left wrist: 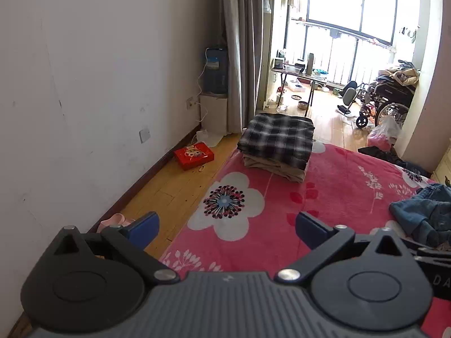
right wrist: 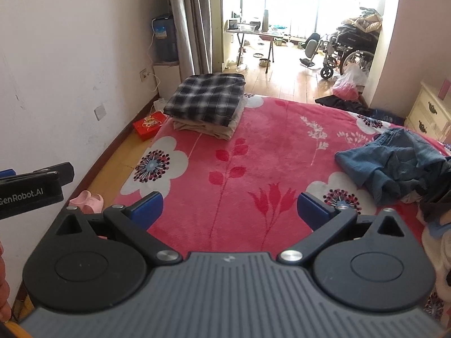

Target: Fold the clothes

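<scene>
Both our left tongs (left wrist: 227, 226) and right tongs (right wrist: 229, 207) are spread wide and empty. The crumpled jeans (right wrist: 394, 166) lie at middle right on the blanket (right wrist: 253, 155). We may pinch blanket together with denim.

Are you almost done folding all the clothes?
Partly. A folded black-and-white plaid garment tops a neat stack with folded beige clothes on the pink floral blanket. Left gripper and right gripper are open, empty. The crumpled blue denim garment remains unfolded.
</scene>
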Demonstrator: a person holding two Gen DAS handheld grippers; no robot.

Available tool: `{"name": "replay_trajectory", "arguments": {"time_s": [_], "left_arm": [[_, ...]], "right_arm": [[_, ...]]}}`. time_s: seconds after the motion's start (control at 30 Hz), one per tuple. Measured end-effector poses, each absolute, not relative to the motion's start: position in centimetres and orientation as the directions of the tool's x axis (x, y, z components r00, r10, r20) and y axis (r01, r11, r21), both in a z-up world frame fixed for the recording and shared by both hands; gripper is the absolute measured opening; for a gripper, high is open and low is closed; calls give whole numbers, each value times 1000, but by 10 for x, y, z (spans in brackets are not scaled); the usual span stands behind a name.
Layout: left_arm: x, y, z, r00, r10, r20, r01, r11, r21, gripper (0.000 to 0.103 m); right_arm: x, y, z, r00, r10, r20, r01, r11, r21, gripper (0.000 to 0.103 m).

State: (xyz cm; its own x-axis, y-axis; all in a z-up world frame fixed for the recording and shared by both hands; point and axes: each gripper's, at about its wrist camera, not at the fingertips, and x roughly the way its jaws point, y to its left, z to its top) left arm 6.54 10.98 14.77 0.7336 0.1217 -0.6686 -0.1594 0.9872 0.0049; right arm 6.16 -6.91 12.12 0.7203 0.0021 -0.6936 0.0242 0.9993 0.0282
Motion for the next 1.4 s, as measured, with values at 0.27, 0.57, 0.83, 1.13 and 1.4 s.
{"name": "replay_trajectory", "arguments": {"time_s": [0.27, 0.57, 0.83, 1.13, 1.4], "left_arm": [[73, 119, 145, 706, 148, -692, -186, 982, 20, 103], [77, 118, 139, 694, 174, -698, -190, 980, 56, 103], [78, 109, 137, 697, 179, -694, -165, 982, 87, 103], [80, 107, 136, 695, 172, -698, -160, 984, 83, 103], [81, 106, 132, 688, 164, -707, -150, 985, 83, 103]], "right_arm": [[68, -62, 121, 722, -3, -692, 19, 1000, 15, 102], [75, -57, 119, 715, -16, -699, 16, 1000, -8, 102], [76, -55, 115, 704, -22, -710, 10, 1000, -20, 102], [76, -57, 114, 703, -31, -711, 15, 999, -29, 102], [76, -55, 111, 698, -36, -715, 6, 999, -45, 102]]}}
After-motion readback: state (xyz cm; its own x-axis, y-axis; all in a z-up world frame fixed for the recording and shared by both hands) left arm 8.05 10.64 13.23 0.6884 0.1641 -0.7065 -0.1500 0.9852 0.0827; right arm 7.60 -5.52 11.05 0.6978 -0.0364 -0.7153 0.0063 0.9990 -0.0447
